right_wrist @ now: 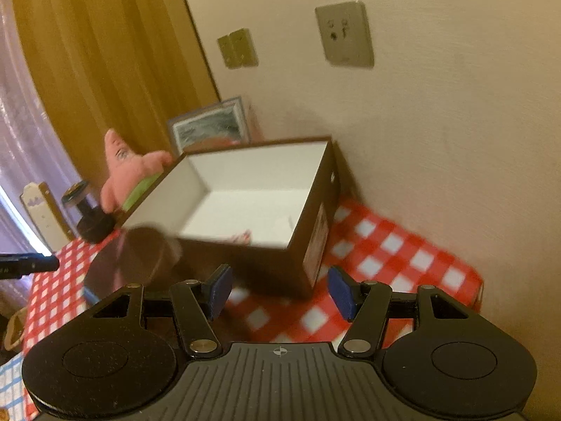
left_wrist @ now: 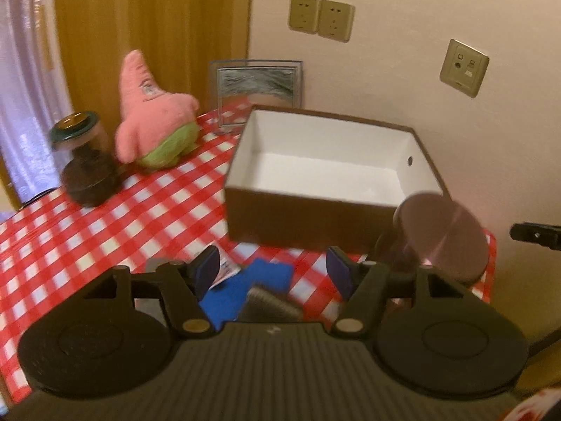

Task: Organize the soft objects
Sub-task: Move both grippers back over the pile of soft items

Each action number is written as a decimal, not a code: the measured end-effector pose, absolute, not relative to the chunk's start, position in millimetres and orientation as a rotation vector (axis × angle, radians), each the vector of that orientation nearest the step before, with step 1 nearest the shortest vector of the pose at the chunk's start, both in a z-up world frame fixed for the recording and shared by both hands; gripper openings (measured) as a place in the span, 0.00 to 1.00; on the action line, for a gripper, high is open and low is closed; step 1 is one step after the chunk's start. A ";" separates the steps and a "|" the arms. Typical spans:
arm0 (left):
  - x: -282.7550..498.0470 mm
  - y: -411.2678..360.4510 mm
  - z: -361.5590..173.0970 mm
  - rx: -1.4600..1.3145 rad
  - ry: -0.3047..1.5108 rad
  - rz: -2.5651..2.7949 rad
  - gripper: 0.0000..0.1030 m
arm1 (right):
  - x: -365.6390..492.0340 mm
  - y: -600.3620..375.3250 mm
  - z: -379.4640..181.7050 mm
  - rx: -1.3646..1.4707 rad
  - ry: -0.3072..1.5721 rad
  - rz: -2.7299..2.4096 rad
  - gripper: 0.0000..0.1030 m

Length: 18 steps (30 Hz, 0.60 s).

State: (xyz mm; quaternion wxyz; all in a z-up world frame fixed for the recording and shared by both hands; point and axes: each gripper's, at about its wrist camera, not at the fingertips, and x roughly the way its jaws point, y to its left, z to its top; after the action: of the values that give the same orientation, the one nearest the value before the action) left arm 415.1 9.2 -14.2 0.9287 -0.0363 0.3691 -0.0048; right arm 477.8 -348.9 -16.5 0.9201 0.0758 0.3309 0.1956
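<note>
A pink star plush with green shorts [left_wrist: 154,119] stands at the back left of the red-checked table [left_wrist: 105,217], left of an open brown box with a white inside [left_wrist: 326,161]. The plush [right_wrist: 129,172] and the box [right_wrist: 252,189] also show in the right wrist view; something small and pink lies at the box's near inner wall [right_wrist: 242,236]. My left gripper [left_wrist: 275,270] is open and empty above a blue cloth [left_wrist: 245,291] and a dark ribbed object [left_wrist: 270,305]. My right gripper [right_wrist: 280,289] is open and empty in front of the box.
A dark jar with a gold lid [left_wrist: 86,161] stands left of the plush. A framed picture [left_wrist: 257,87] leans on the wall behind the box. A round tilted mirror [left_wrist: 441,235] stands at the table's right edge. Wall sockets [left_wrist: 320,17] are above.
</note>
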 end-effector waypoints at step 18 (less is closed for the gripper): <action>297.5 70.0 -25.3 -0.091 0.785 0.119 0.63 | 380.6 -242.8 -48.1 0.116 0.818 0.637 0.59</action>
State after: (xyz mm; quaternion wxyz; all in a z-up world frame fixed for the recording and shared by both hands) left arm 297.5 70.0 -25.3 0.9212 -0.0443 0.3822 0.0579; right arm 380.6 -242.8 -48.1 0.8671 0.0552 0.3906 0.3043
